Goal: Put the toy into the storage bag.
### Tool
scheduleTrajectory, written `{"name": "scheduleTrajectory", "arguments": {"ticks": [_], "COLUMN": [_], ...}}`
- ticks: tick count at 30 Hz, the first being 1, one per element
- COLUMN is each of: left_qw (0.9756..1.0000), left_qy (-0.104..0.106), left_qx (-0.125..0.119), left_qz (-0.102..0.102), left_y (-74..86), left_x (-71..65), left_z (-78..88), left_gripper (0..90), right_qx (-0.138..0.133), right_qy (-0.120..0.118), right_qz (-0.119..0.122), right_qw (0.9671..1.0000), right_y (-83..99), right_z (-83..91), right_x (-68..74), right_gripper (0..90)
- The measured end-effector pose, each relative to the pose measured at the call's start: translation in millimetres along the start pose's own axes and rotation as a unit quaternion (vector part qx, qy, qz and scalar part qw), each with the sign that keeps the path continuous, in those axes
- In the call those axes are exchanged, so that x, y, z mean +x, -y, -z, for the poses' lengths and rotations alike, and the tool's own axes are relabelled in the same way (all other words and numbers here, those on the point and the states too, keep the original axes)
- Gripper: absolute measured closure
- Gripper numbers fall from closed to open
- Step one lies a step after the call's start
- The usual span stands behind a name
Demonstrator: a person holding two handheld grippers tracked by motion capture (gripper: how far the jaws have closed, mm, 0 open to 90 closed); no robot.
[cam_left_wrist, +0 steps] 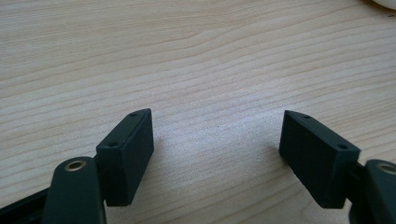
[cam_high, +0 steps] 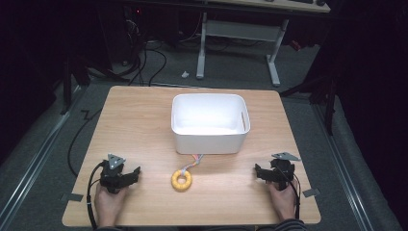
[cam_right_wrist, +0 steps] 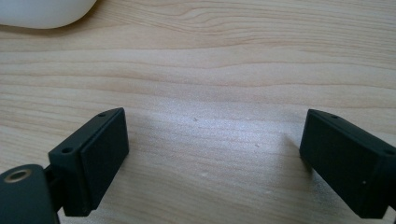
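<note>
Pale wooden table in a dark room; left gripper and right gripper both gape wide, empty.

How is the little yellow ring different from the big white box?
The yellow ring is small, round and lies flat with a hole through it; the white box is much bigger, squarish with rounded corners, and stands open-topped. The ring has a striped cord attached; the box has a slot handle in its side. Both sit on the wooden table.
</note>
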State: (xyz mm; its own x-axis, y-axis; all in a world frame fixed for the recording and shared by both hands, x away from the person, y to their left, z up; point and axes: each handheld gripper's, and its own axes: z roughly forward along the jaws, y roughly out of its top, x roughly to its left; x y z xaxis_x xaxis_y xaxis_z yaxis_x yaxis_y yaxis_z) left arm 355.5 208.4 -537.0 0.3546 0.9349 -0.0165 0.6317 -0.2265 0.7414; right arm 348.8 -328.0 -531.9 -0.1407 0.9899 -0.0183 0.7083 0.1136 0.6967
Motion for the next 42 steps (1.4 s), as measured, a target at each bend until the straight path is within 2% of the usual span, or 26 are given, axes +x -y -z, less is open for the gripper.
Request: {"name": "scheduleTrajectory", "arguments": {"ticks": [3,4,15,20,29,42], "left_qw": [1.0,1.0,1.0,1.0,1.0,0.9999], "left_qy": [0.0,0.0,-0.002,-0.004,-0.002,0.008], "left_qx": [0.0,0.0,0.0,0.002,0.001,0.006], "left_qz": [0.0,0.0,0.001,0.003,0.001,-0.008], "left_y": [0.0,0.0,-0.2,-1.6,-1.3,-1.7], "left_x": [0.0,-0.1,-0.6,-0.7,-0.1,-1.0], "left_z": [0.0,0.0,-0.3,-1.7,-1.5,-2.3], "left_gripper": [26.6,26.6,26.1,25.0,24.9,19.3], "right_qx": [-0.001,-0.006,-0.01,-0.013,-0.014,-0.014], "right_qy": [0.0,0.0,-0.003,-0.009,-0.01,-0.011], "right_qz": [-0.001,0.001,0.004,0.009,0.01,0.012], "right_qw": [1.0,1.0,0.9999,0.9998,0.9998,0.9998], "right_y": [0.7,1.4,2.4,3.3,3.2,3.3], "right_z": [0.9,1.9,3.3,4.6,4.5,4.8], "right_x": [0.5,0.5,1.1,1.7,1.6,1.8], "right_gripper": [10.5,14.7,16.9,21.3,21.7,22.7]}}
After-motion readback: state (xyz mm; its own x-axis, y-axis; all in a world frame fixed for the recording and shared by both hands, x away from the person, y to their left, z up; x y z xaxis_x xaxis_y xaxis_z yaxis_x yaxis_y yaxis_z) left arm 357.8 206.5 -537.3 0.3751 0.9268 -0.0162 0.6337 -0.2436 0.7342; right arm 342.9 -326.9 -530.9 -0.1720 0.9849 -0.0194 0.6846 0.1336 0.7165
